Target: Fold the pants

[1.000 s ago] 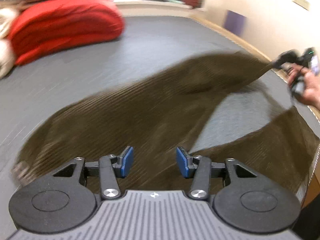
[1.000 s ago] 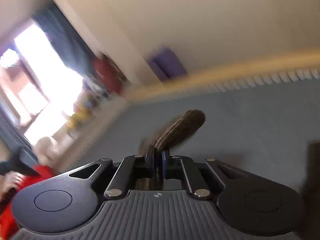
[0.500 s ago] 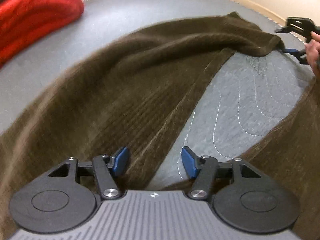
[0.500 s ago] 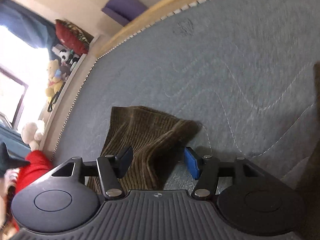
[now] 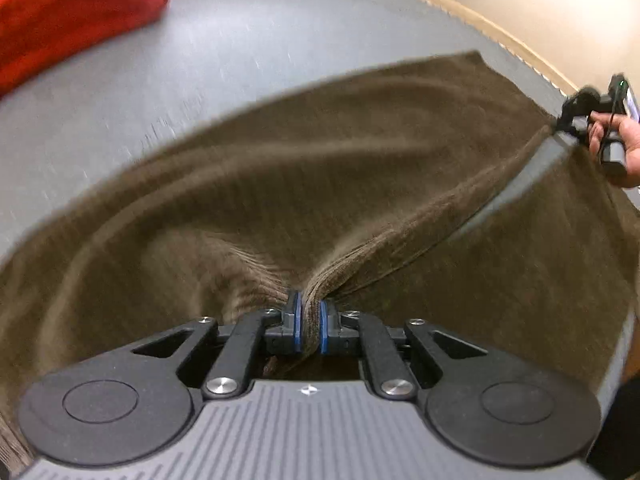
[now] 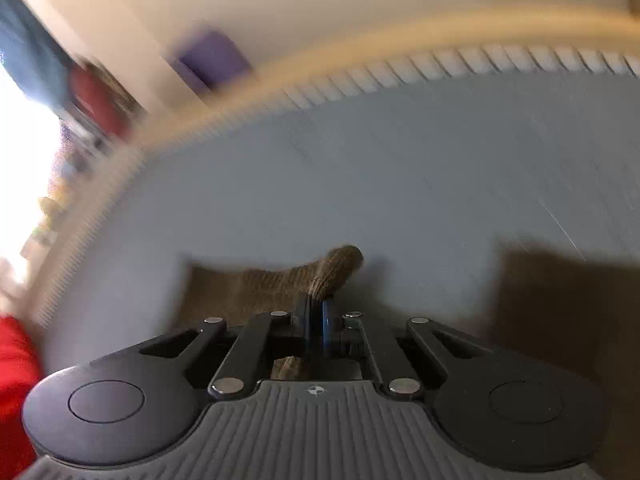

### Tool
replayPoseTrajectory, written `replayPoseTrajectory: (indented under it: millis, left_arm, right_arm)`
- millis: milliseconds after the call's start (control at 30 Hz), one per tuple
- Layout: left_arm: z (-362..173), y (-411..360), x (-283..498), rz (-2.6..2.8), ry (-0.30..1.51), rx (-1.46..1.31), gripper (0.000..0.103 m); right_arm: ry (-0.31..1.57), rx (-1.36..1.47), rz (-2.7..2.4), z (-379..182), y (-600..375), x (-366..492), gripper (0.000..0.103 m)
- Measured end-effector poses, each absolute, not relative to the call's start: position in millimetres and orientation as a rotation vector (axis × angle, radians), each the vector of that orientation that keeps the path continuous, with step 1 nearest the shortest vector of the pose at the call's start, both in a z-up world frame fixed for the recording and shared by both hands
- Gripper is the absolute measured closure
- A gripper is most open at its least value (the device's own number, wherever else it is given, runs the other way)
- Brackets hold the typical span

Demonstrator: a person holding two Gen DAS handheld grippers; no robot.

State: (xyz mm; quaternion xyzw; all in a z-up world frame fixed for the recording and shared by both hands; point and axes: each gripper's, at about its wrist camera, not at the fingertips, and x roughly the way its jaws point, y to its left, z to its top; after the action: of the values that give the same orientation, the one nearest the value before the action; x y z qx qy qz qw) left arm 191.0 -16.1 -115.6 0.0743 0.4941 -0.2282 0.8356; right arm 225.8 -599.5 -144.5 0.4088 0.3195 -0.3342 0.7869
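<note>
Brown corduroy pants (image 5: 320, 160) lie spread across the grey mattress (image 5: 240, 60). My left gripper (image 5: 310, 304) is closing its jaws on a bunched fold of the pants at the inner seam, and the blue pads press on the cloth. My right gripper (image 6: 316, 308) is shut on the end of one pant leg (image 6: 280, 280), which sticks up past the fingertips. In the left wrist view the right gripper (image 5: 576, 120) and the hand (image 5: 620, 140) holding it sit at the far right, pulling the leg taut.
A red blanket (image 5: 60, 20) is heaped at the far left of the mattress. The mattress's cream piped edge (image 6: 360, 76) runs below a pale wall. A purple object (image 6: 212, 60) stands by that wall. More dark pants cloth (image 6: 560, 300) lies at the right.
Both grippers stood open half a second ago and have now closed on the pants. The left one dropped onto the seam fold; the right one took the leg end again.
</note>
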Motion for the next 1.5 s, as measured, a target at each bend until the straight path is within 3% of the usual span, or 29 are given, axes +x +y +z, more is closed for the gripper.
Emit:
replayPoseTrajectory:
  millis: [33,67,100,133,167,200,333,400,467,533,767,967,1133,1233,1400,1500]
  left_arm:
    - [-114,-14,188,-0.482,1.047,0.149,0.087]
    - [-109,-12,185,-0.481,1.042,0.131,0.076]
    - [-100,-7,180,-0.486,1.034,0.105,0.067]
    - [-89,-3,175,-0.499,1.017,0.08,0.05]
    - [-79,4,168,-0.506,0.995,0.064,0.039]
    - [-70,10,160,-0.507,0.974,0.06,0.039]
    - [-39,50,113,-0.439,0.929,0.171,0.042]
    - [-29,73,91,-0.383,0.921,0.215,0.055]
    - [-15,98,68,-0.325,0.939,0.225,0.084]
    - [-7,117,50,-0.258,0.971,0.22,0.093]
    - [32,161,9,-0.123,0.882,-0.067,0.094]
    - [50,168,-28,-0.14,0.786,-0.144,0.094]
    - [47,161,-45,-0.151,0.785,-0.158,0.092]
    - [44,153,-49,-0.146,0.779,-0.127,0.091]
    - [33,148,-47,-0.11,0.8,-0.105,0.075]
    - [27,150,-45,-0.087,0.811,-0.097,0.07]
  right_arm:
    - [0.663,0.887,-0.743,-146,-600,217,0.1]
    - [0.653,0.864,-0.789,-141,-599,213,0.099]
    - [0.661,0.83,-0.85,-131,-598,210,0.091]
    - [0.635,0.826,-0.88,-121,-597,206,0.091]
    - [0.594,0.833,-0.865,-112,-595,202,0.091]
    - [0.556,0.831,-0.844,-101,-592,198,0.091]
    - [0.457,0.783,-0.692,-66,-563,196,0.091]
    - [0.422,0.748,-0.588,-47,-541,197,0.09]
    - [0.406,0.703,-0.495,-25,-517,195,0.087]
    - [0.389,0.681,-0.411,-2,-492,186,0.084]
    - [0.361,0.539,-0.137,59,-400,135,0.081]
    - [0.329,0.355,0.022,86,-312,70,0.078]
    - [0.278,0.166,0.113,99,-247,19,0.06]
    - [0.4,0.112,0.19,84,-221,10,0.053]
    - [0.779,-0.023,0.155,25,-193,30,0.052]
    - [0.825,-0.021,0.113,15,-185,34,0.052]
